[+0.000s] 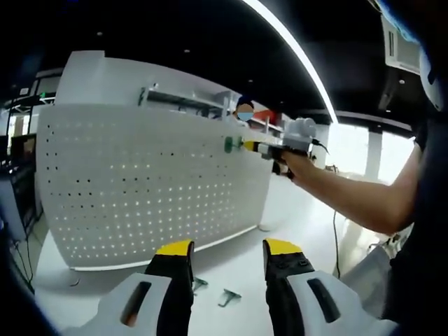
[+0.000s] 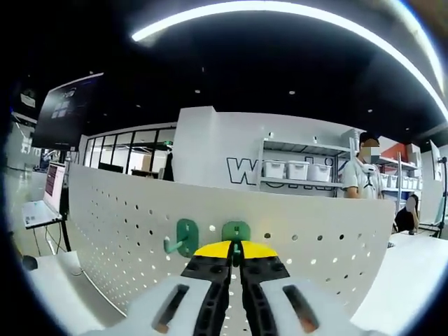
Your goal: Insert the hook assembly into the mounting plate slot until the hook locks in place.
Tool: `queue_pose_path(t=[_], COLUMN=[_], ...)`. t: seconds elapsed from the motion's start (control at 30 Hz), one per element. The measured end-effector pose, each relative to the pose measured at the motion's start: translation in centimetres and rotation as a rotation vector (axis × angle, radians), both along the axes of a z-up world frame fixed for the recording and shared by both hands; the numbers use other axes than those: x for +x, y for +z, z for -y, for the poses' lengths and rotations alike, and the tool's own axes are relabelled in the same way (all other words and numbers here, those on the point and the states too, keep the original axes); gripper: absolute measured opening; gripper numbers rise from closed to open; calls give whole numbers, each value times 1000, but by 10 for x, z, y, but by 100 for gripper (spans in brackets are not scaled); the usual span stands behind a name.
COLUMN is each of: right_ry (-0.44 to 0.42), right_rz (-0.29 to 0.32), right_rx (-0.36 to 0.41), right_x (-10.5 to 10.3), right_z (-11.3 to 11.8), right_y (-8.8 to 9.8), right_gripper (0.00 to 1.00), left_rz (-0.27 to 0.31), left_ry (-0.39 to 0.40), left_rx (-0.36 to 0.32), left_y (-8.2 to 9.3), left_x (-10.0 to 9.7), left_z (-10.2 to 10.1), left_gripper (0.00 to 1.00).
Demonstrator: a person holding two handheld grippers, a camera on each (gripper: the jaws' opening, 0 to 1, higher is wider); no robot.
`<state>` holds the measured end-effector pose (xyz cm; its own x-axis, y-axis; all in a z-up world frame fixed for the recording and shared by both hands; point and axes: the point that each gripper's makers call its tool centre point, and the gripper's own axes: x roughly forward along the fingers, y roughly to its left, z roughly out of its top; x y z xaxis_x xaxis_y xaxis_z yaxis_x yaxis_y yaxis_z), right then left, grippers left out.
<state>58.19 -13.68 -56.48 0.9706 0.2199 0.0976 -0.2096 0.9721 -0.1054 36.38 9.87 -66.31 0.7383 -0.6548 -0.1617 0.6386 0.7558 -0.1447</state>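
A white perforated mounting plate [image 1: 150, 185] stands upright on a white table. In the left gripper view, my left gripper [image 1: 227, 246] is open low in front of the plate with nothing between its yellow-tipped jaws. My right gripper [image 1: 246, 145] comes in from the right on a person's arm and presses a green hook [image 1: 230, 144] against the plate's upper right part. In the right gripper view, the right gripper [image 2: 236, 246] is shut on that green hook [image 2: 236, 232], which sits against the plate [image 2: 315, 252]. A second green hook [image 2: 185, 238] hangs on the plate just left of it.
Two small metal hooks [image 1: 199, 283] [image 1: 229, 297] lie on the table [image 1: 238, 255] between my left jaws. A person [image 2: 364, 175] stands behind the plate near shelves with white bins [image 2: 297, 170]. A laptop [image 2: 43, 203] is at the left.
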Motion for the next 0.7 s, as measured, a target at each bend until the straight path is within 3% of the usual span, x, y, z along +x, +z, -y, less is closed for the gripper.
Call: queue_pose_path(t=[0.37,0.57,0.7], right_ry=[-26,-76,-129], right_rz=[3,8,33], right_rx=[-27,-127,-269], right_x=[4,4,4], right_z=[-1,-3,-5], right_y=[-4,-6,-6], right_gripper=[3,3,3], left_rz=[-5,-7,-9], left_ry=[0,4,6], left_rx=[-1,-6,-8], left_y=[-2,-2,-3], left_x=[1,3,3], left_z=[-1,-3,-4], left_gripper=[40,39,39])
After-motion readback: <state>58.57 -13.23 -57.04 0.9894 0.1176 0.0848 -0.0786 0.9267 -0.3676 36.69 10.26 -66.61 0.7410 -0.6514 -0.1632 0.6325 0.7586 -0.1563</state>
